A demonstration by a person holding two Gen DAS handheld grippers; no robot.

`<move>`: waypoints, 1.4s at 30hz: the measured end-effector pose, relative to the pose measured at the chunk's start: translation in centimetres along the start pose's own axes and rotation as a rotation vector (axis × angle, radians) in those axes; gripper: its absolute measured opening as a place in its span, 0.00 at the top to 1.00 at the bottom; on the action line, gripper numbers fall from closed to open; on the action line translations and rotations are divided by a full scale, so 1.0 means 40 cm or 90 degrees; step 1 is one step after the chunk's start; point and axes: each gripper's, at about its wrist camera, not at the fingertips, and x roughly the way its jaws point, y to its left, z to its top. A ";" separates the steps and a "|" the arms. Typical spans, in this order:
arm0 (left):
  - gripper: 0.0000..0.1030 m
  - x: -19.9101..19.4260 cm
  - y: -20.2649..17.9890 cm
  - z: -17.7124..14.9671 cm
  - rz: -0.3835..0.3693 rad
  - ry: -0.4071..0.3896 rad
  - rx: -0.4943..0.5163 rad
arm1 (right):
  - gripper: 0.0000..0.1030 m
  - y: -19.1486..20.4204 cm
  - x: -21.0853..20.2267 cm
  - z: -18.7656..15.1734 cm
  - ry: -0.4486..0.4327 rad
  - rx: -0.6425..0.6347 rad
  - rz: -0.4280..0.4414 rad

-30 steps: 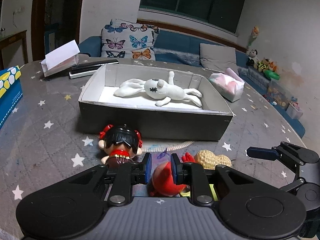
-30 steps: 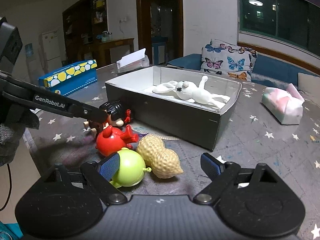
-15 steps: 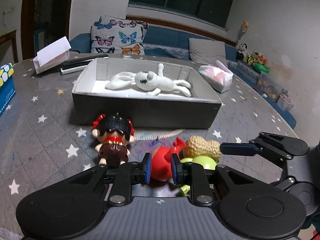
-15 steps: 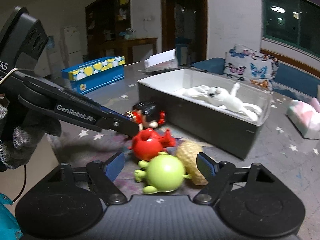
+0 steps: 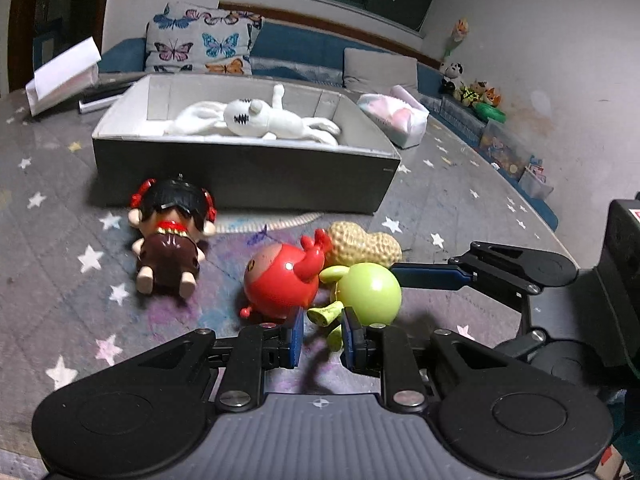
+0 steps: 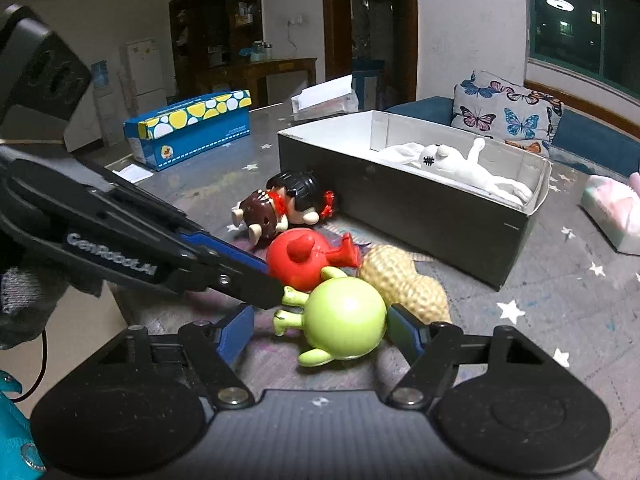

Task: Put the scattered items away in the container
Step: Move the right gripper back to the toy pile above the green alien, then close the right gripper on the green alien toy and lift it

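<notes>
A grey box (image 5: 244,176) (image 6: 420,216) holds a white plush rabbit (image 5: 256,118) (image 6: 460,164). In front of it lie a black-haired doll (image 5: 170,236) (image 6: 280,204), a red round toy (image 5: 282,278) (image 6: 304,258), a peanut toy (image 5: 366,240) (image 6: 408,280) and a green round toy (image 5: 370,292) (image 6: 344,324). My left gripper (image 5: 322,338) is open a little and empty, its tips just short of the red and green toys. My right gripper (image 6: 324,332) is open with the green toy between its fingers.
A blue box with yellow and white spots (image 6: 188,128) and a white paper stack (image 5: 64,74) sit on the starred grey cloth. A pink tissue pack (image 5: 394,118) lies right of the grey box. A sofa with a butterfly cushion (image 5: 204,40) is behind.
The left gripper let go of the red toy and drew back and to the right. The right gripper moved forward around the green toy.
</notes>
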 end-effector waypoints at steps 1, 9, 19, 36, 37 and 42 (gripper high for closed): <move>0.78 0.002 0.001 -0.001 -0.004 0.003 -0.003 | 0.27 0.001 -0.001 -0.004 0.002 -0.001 0.004; 0.78 0.012 0.015 -0.012 -0.025 0.020 -0.025 | 0.28 -0.001 -0.010 -0.024 0.015 0.008 0.019; 0.78 0.015 0.023 -0.015 -0.038 0.016 -0.034 | 0.27 -0.047 -0.012 -0.028 0.010 0.065 0.019; 0.78 -0.009 0.051 -0.003 -0.084 -0.014 -0.062 | 0.44 -0.080 -0.001 -0.029 -0.002 0.139 0.069; 0.78 -0.009 0.047 0.000 -0.085 -0.014 -0.057 | 0.44 -0.082 -0.002 -0.029 -0.003 0.143 0.070; 0.78 0.001 0.040 0.009 -0.098 -0.007 -0.054 | 0.46 -0.089 0.002 -0.031 -0.004 0.161 0.073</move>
